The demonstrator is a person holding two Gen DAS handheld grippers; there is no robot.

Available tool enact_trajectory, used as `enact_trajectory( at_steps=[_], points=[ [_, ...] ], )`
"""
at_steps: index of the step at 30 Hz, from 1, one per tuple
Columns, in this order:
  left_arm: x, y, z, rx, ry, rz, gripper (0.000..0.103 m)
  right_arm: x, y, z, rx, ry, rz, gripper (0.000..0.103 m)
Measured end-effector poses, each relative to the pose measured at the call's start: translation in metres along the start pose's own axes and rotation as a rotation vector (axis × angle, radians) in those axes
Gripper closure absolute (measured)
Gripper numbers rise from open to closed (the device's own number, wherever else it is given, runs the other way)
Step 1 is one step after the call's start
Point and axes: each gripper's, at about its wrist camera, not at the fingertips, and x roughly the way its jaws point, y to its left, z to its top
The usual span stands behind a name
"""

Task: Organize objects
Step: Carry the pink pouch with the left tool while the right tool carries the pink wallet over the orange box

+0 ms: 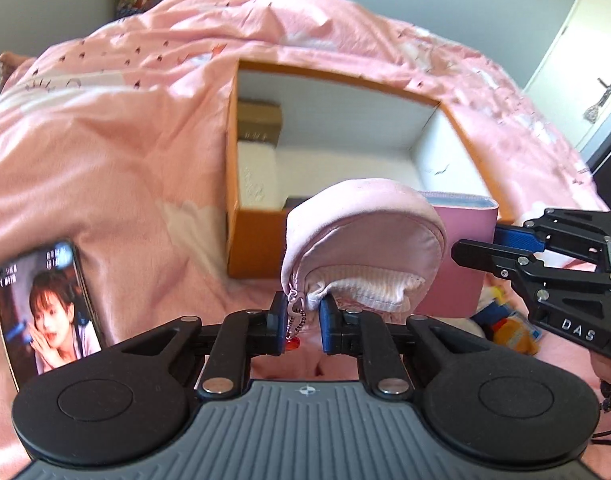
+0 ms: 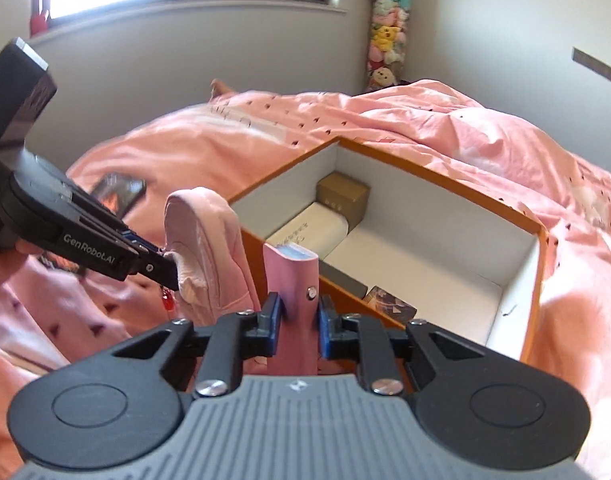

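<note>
- Left wrist view: the left gripper [image 1: 303, 314] is pinching the edge of a soft pink pouch [image 1: 365, 236], right by its zip and a little bead chain with a red charm [image 1: 292, 345]. The tongs are closed tight on it.
- The pouch is hanging up in the air, just in front of the orange box [image 1: 257, 236]. It is looking puffy and round, like a small pillow, with white stitched cloth showing at its mouth.
- The right gripper [image 1: 471, 254] is coming in from the side, gripping a flat pink case [image 1: 463, 264].
- A phone [image 1: 45, 312] is lying on the pink blanket [image 1: 117, 152] with its screen glowing. Some bright little things are sitting near the right edge; they are too blurry to name.
- Right wrist view: the right gripper [image 2: 299, 318] is squeezing the flat pink case [image 2: 293, 300]. The case is standing upright between the blue pads, smooth and stiff, with a small silver snap.
- The left gripper [image 2: 171, 266] is holding the pink pouch [image 2: 203, 240] beside the box's near corner.
- The orange box [image 2: 539, 280] is open, made of card, white inside. A brown carton [image 2: 343, 196], a white packet [image 2: 309, 236] and a small picture card [image 2: 391, 306] are already resting in it.
- I think the tidying is partway done. The pouch, the case and maybe the phone are waiting to go in.
</note>
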Motion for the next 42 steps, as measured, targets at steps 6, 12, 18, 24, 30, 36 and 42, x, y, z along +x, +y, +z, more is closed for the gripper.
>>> enact_trajectory(
  at_steps=[6,12,18,24,30,36,42],
  points=[
    [-0.02,-0.012,0.04,0.033,-0.069,-0.033,0.086,-0.033,-0.043,0.026,0.206,-0.072,0.042,0.083],
    [0.002,-0.02,0.098,0.08,-0.04,-0.02,0.086,-0.036,-0.076,0.053,0.269,-0.137,-0.006,0.083],
    [0.075,-0.019,0.145,0.104,0.124,0.04,0.086,0.0,-0.117,0.064,0.331,-0.073,-0.073,0.083],
    [0.152,-0.014,0.158,0.11,0.308,0.112,0.086,0.047,-0.146,0.065,0.356,0.001,-0.092,0.084],
    [0.183,-0.007,0.164,0.109,0.397,0.149,0.085,0.083,-0.164,0.068,0.365,0.067,-0.047,0.084],
    [0.196,-0.016,0.165,0.172,0.386,0.216,0.079,0.118,-0.181,0.071,0.425,0.145,-0.012,0.084],
    [0.197,-0.026,0.158,0.273,0.338,0.253,0.076,0.147,-0.195,0.068,0.5,0.227,0.0,0.084]
  ],
)
